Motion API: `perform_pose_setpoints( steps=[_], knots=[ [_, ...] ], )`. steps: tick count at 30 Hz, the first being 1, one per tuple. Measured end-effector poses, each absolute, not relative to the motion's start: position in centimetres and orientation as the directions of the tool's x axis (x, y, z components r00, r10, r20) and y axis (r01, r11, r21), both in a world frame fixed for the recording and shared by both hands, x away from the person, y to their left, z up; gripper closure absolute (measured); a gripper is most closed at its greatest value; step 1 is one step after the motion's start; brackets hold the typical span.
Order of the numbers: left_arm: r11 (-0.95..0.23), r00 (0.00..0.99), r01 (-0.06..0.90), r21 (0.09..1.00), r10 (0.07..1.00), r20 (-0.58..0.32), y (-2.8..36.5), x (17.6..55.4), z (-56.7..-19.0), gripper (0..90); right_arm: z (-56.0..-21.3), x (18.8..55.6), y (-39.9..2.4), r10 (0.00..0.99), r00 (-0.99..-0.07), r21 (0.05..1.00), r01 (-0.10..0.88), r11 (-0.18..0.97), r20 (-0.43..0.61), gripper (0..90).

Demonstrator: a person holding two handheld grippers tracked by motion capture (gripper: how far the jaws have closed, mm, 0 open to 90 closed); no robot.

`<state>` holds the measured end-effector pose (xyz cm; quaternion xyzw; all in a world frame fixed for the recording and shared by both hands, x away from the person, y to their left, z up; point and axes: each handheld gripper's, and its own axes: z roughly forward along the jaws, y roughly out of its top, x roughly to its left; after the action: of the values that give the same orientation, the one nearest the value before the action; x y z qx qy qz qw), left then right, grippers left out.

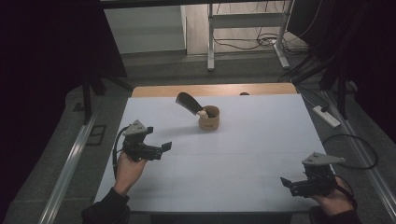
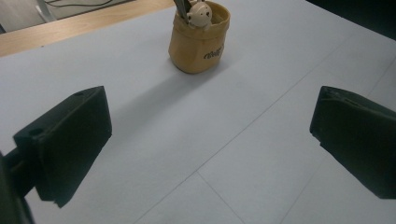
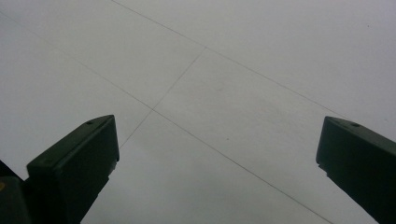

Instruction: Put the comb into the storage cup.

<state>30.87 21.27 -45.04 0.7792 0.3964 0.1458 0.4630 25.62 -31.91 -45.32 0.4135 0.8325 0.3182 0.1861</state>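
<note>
A small tan cup stands upright near the back middle of the white table. A dark flat tool leans out of it to the left, beside a small pale round figure. In the left gripper view the cup sits ahead, well beyond the jaws, with the figure at its rim. My left gripper hovers at the left, open and holding nothing, pointing right. My right gripper is low at the front right, open with nothing between its jaws, over bare table.
A wooden strip edges the table's far side. Beyond it are a metal desk frame and cables on the floor. A white power strip lies on the floor at the right. Faint seam lines cross the table cover.
</note>
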Motion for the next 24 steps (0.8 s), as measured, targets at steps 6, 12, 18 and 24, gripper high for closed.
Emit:
perform_pose_setpoints(
  steps=[6,12,18,24],
  knots=[
    [-0.257,0.639,0.488,0.834,0.756,-0.141,21.5,30.1,-45.1,0.0,-45.3,25.6,-31.9,0.807,-0.588,0.683,0.571,0.455,-0.047,0.0],
    [-0.252,0.636,0.491,0.834,0.758,-0.145,21.9,29.5,-45.0,0.0,-45.3,25.6,-31.9,0.808,-0.588,0.683,0.571,0.456,-0.048,0.0],
    [-0.248,0.633,0.492,0.835,0.76,-0.147,22.1,28.8,-45.1,0.0,-45.3,25.6,-31.9,0.81,-0.585,0.683,0.572,0.454,-0.048,0.0],
    [-0.244,0.626,0.496,0.833,0.765,-0.148,22.5,28.2,-45.2,0.0,-45.3,25.6,-31.9,0.809,-0.585,0.682,0.572,0.455,-0.048,0.0]
  ],
)
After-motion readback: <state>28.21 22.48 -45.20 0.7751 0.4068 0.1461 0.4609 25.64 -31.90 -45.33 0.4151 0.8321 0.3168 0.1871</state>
